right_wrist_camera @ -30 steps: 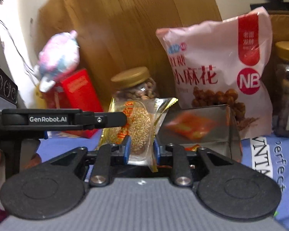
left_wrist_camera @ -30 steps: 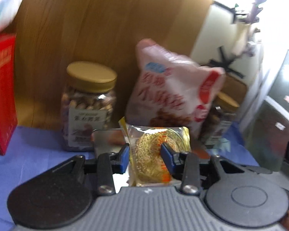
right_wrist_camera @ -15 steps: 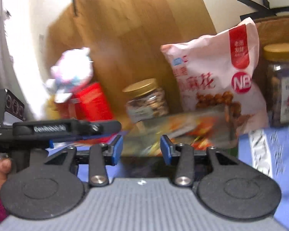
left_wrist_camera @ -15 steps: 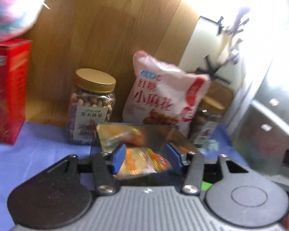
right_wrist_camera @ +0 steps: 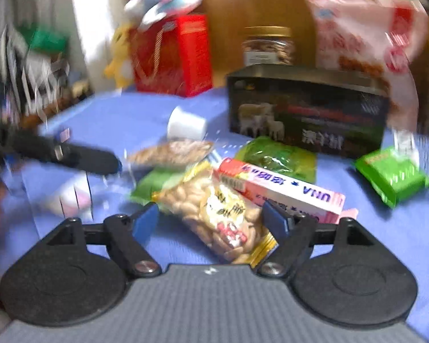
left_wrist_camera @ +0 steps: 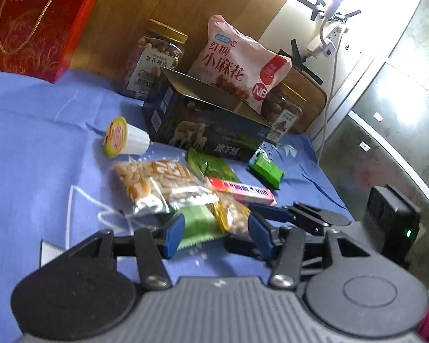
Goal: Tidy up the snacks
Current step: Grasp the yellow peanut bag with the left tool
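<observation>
- My left gripper (left_wrist_camera: 216, 235) stands partly open and empty, jaws astride a pale green wafer pack (left_wrist_camera: 198, 225) on the blue cloth (left_wrist_camera: 43, 148).
- My right gripper (right_wrist_camera: 211, 220) is opening, pads clear of the peanut packet (right_wrist_camera: 214, 208) between them.
- Most sorting looks left, I judge: a mixed-nut bag (left_wrist_camera: 154, 183), a pink box (left_wrist_camera: 240, 191), two more green packs and a jelly cup (left_wrist_camera: 125, 140) lie loose.
- The dark open box (left_wrist_camera: 208, 123) stands just behind the pile; its contents are hidden from me.
</observation>
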Demonstrator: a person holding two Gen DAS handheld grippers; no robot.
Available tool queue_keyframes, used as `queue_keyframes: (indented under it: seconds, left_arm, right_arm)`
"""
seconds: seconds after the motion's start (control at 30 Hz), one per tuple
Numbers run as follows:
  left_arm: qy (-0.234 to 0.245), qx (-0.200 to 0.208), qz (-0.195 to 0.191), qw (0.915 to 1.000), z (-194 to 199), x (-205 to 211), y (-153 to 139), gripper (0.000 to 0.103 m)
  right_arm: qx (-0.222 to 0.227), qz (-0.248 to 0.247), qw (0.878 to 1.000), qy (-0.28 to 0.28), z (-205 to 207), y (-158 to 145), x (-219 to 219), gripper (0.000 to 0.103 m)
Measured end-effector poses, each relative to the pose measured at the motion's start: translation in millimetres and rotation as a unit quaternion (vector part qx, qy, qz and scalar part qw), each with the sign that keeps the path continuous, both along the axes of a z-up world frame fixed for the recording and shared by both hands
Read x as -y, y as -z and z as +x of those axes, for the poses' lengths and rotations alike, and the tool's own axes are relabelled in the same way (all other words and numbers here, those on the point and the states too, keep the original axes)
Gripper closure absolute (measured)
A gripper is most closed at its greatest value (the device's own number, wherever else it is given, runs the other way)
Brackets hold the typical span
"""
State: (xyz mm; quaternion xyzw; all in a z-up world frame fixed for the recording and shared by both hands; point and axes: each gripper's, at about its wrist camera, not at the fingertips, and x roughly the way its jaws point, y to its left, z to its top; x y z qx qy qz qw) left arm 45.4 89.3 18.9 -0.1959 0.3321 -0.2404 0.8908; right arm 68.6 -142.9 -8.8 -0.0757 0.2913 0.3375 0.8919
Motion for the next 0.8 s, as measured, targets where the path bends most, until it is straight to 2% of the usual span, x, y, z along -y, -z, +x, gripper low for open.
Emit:
queue_keyframes:
  seconds: [0.03,0.07,0.17,0.3,0.33,0.4,0.47,0.53,0.8]
  left_arm:
    - [0.000,0.001,0.002,1.0000,-4,0,-1,0.053]
    - [0.000,0.002,0.004,1.0000,-8,-1,-1,0.053]
    - [0.006,0.004,0.003,1.0000,-20,-4,-1,0.047]
    - [0.020,0.005,0.001,0.9998,-33,-2,0,0.047]
    - [0.023,0.004,-0.001,0.9997,-35,-2,0,0.047]
    - [0.030,0.003,-0.003,0.9995,-39,1,0,0.047]
    - [0.039,0.001,-0.006,0.9992,-45,2,1,0.047]
    - [0.050,-0.005,-0.004,0.9987,-51,6,3,0.047]
    - [0.071,-0.029,0.034,0.9965,-67,22,16,0.047]
  right_arm:
    - [0.012,-0.021,1.000,-0.005,-6,0,-4,0.045]
    - [0.017,-0.034,0.999,-0.009,-13,-2,-6,0.049]
    - [-0.006,-0.017,0.999,-0.046,-37,-8,-1,0.050]
    - [0.005,-0.028,0.995,-0.091,-84,-5,-3,0.047]
    - [0.009,-0.024,0.996,-0.084,-93,-5,-1,0.046]
    - [0.008,0.008,0.999,-0.050,-103,-7,10,0.036]
    - [-0.004,0.068,0.998,-0.015,-110,-7,28,0.033]
    - [-0.015,0.100,0.995,0.007,-115,-2,39,0.033]
    - [-0.026,0.108,0.993,0.029,-117,7,37,0.033]
